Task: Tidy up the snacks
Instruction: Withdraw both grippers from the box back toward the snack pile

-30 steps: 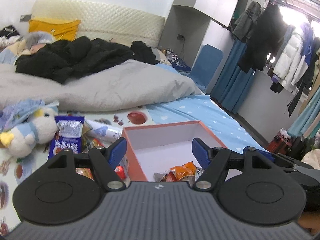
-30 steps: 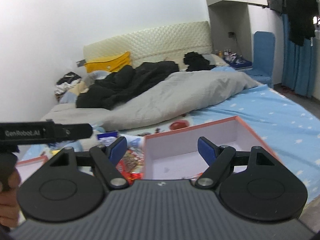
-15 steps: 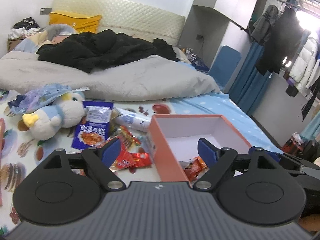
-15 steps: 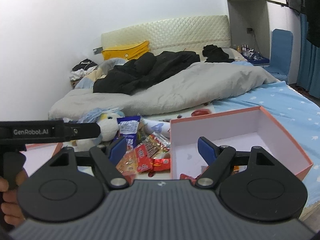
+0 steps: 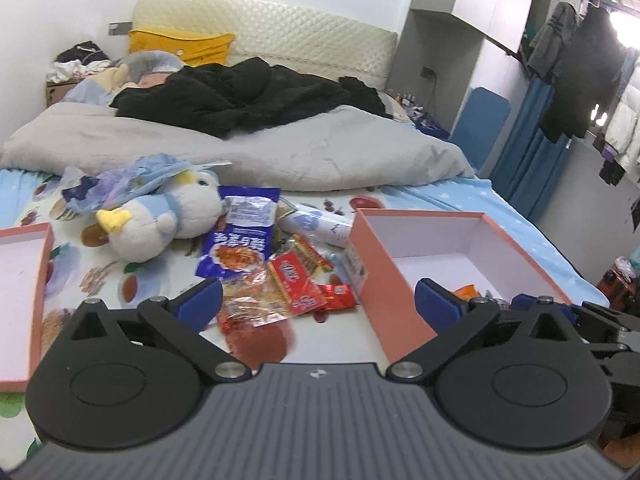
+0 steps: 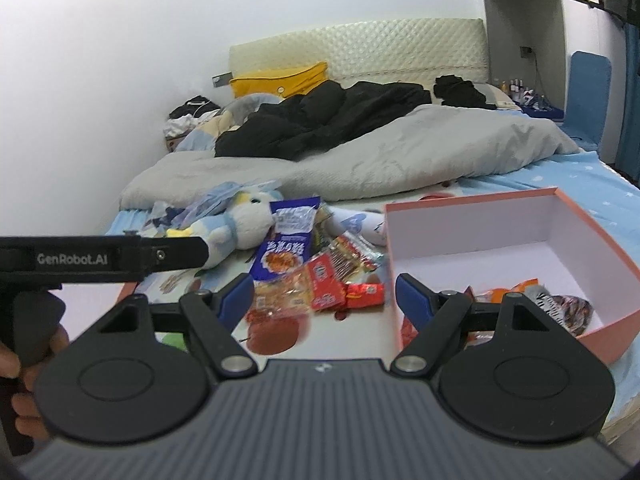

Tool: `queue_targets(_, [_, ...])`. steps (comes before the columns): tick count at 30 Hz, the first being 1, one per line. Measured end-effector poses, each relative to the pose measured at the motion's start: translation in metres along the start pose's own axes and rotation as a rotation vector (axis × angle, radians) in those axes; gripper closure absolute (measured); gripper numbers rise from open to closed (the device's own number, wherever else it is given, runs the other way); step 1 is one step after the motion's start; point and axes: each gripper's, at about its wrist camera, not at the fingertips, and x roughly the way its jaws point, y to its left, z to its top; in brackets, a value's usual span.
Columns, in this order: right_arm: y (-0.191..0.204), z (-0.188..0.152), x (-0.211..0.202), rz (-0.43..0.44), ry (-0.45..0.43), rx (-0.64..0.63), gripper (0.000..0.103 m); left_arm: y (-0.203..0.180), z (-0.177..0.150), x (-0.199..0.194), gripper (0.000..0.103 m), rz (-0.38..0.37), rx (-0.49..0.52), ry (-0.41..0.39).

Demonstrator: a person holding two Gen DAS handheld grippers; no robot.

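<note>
Bedroom, snacks strewn on a printed sheet at the foot of the bed.

Left gripper: fingers spread wide, just been opening further, nothing between them; aimed down over the loose snack pile. Right gripper: fingers also well apart, nothing clasped; left one over the pile, right one over the near wall of the box.

Snack pile in the middle of the sheet: blue noodle packet lying flat, red wrappers and a clear bag of orange pieces overlapping just beside it. White bottle on its side behind the pile, near the box corner.

Pink open box to the right of the pile, white inside, a few packets already lying at its near end. Box lid upturned at far left. Plush duck beside the blue packet, crumpled blue wrapping on top of it.

Grey duvet and black clothes heaped further up the bed. Hand on the other gripper's handle at left edge of right wrist view.
</note>
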Motion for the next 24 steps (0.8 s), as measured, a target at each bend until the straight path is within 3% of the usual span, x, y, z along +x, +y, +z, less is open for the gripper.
queue_targets(11, [0.022,-0.030,0.005,0.006,0.027,-0.051,0.023,0.031,-0.030,-0.012,0.000,0.061,-0.041,0.018])
queue_targets(24, [0.043,-0.043,0.035,-0.025,0.107,-0.147,0.024,0.065,-0.051,0.014,0.000,0.047,-0.096,0.105])
